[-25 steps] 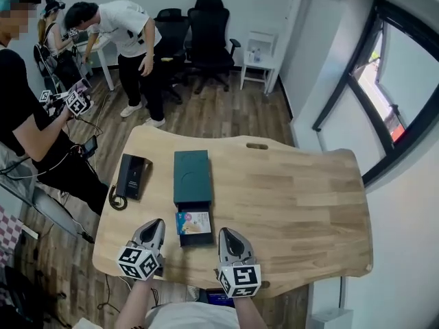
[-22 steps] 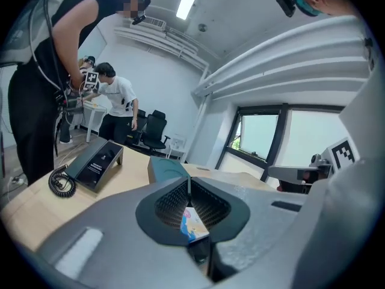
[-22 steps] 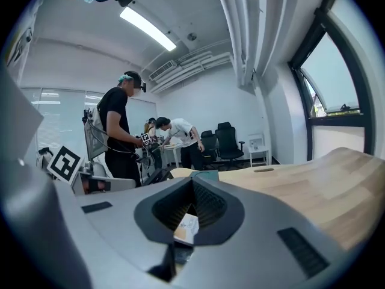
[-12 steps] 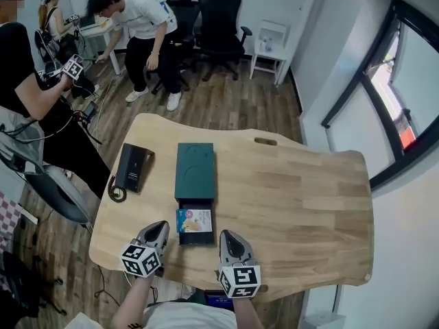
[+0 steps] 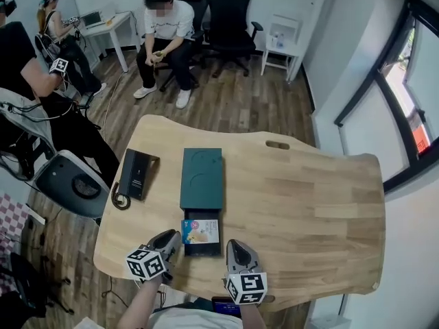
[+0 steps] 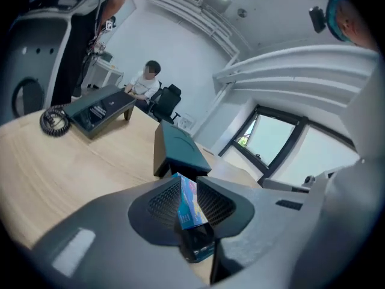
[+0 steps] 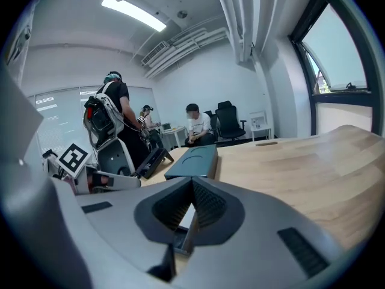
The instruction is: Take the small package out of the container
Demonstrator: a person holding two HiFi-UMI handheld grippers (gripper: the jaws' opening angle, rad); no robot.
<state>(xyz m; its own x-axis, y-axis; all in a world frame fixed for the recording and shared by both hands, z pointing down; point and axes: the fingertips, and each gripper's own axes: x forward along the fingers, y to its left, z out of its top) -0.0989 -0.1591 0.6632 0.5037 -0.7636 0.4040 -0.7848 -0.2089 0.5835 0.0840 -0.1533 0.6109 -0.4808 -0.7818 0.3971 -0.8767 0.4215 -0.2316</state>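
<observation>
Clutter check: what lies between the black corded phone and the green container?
Nothing: bare wooden tabletop separates the black corded phone from the green container, shown in the head view.

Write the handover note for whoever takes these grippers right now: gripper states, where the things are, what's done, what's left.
Left gripper: jaws have just been opening and are slightly apart, with nothing between them. It is just left of the tray.
Right gripper: jaws look together and empty. It is right of the tray.
Things: green container on the table. Its black tray is slid out toward you, with the small package lying in it.
Done: tray open, package exposed.
Left: grip the package and lift it out.
</observation>
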